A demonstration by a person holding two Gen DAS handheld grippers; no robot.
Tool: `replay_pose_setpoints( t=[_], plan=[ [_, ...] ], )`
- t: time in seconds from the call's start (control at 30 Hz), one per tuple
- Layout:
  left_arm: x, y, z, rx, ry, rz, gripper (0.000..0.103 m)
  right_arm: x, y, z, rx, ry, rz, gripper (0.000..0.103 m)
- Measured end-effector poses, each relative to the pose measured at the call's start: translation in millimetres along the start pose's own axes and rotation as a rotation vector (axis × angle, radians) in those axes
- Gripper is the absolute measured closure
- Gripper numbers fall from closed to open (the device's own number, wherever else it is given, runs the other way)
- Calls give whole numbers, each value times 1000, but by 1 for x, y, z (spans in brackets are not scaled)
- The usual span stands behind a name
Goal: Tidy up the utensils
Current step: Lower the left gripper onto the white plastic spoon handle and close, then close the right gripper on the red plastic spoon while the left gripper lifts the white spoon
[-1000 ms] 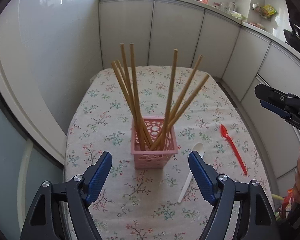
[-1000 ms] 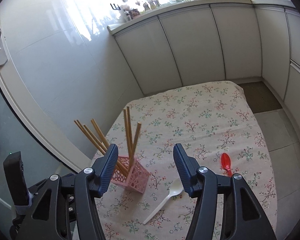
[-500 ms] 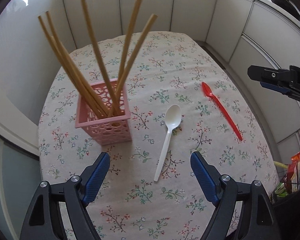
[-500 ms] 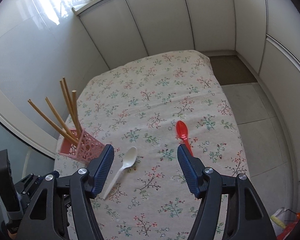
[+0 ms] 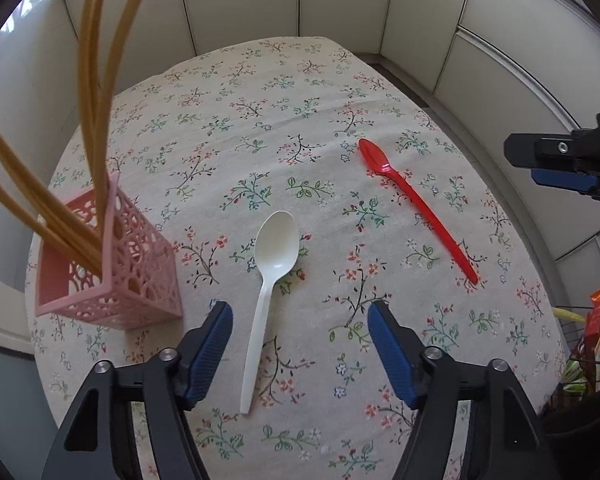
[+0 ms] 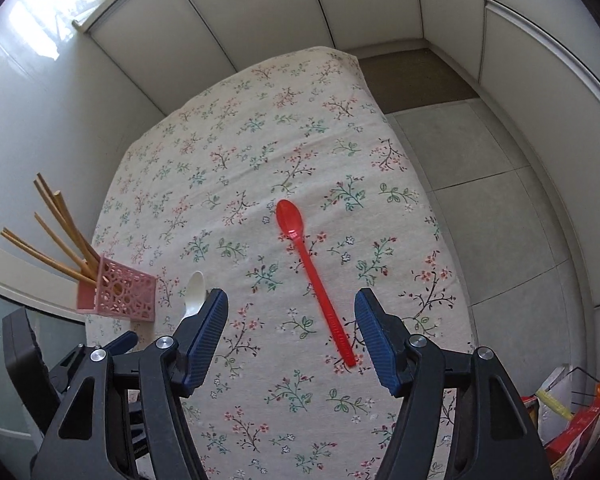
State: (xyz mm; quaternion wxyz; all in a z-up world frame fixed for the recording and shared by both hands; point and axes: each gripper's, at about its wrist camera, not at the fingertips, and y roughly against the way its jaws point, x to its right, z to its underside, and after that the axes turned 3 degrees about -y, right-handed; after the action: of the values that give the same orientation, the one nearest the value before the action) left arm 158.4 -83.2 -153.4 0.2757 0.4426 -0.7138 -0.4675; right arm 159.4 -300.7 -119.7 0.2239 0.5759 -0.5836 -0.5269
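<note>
Hovering over floral tablecloth (image 5: pixel 300 92): L gripper (image 5: pixel 300 316), jaws closing w/ white spoon (image 5: pixel 269 288) handle between, untouched; R gripper (image 6: pixel 291 312) jaws apart above red spoon (image 6: pixel 314 276). Pink basket (image 5: pixel 112 276) w/ chopsticks (image 5: pixel 100 120) at left.

Soft daylight from upper left, fisheye-bent edges, dark vignetted corners.

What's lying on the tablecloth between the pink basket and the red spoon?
The white spoon lies between the pink basket and the red spoon, apart from both. The left wrist view shows it best; otherwise only bare floral tablecloth.
</note>
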Motion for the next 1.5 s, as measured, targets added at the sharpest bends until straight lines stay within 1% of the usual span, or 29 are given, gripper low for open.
replay_pose_setpoints(
  t=[0.07, 0.13, 0.23, 0.37, 0.53, 0.63, 0.7, 0.83, 1.0, 1.13, 1.3, 1.37, 1.43, 1.5],
  plan=[
    [0, -14, -8, -14, 14, -16, 51, 5, -3, -2, -14, -19, 2, 34],
    [-2, -25, -16, -15, 27, -12, 54, 11, -7, -4, -27, -37, 0, 34],
    [0, -36, -25, 2, 6, -54, 54, 16, -12, -7, -39, -49, 10, 34],
    [-1, -51, -32, -16, -9, -84, 54, 21, -18, -11, -50, -58, 22, 34],
    [-10, -66, -33, -43, 22, -80, 55, 27, -25, -17, -60, -79, 27, 34],
    [-13, -70, -33, -48, 38, -58, 67, 29, -30, -20, -72, -87, 29, 34],
    [-13, -71, -34, -40, 50, -51, 67, 30, -33, -21, -77, -89, 35, 34],
    [-14, -60, -35, -6, 70, -45, 67, 31, -37, -23, -80, -96, 40, 34],
    [-6, -36, -35, 50, 60, -24, 67, 28, -42, -27, -82, -92, 38, 34],
    [-1, -17, -31, 86, 45, -42, 67, 23, -52, -33, -79, -70, 50, 34],
    [-1, 2, -21, 100, 30, -18, 67, 13, -72, -38, -102, -31, 44, 35],
    [-2, 7, -18, 107, 16, -15, 67, 4, -83, -39, -120, 1, 37, 40],
    [-3, 12, -14, 113, 13, -10, 67, -6, -95, -39, -137, 39, 38, 54],
    [-6, 17, -11, 113, 15, -7, 67, -17, -106, -39, -152, 80, 55, 60]
  ],
)
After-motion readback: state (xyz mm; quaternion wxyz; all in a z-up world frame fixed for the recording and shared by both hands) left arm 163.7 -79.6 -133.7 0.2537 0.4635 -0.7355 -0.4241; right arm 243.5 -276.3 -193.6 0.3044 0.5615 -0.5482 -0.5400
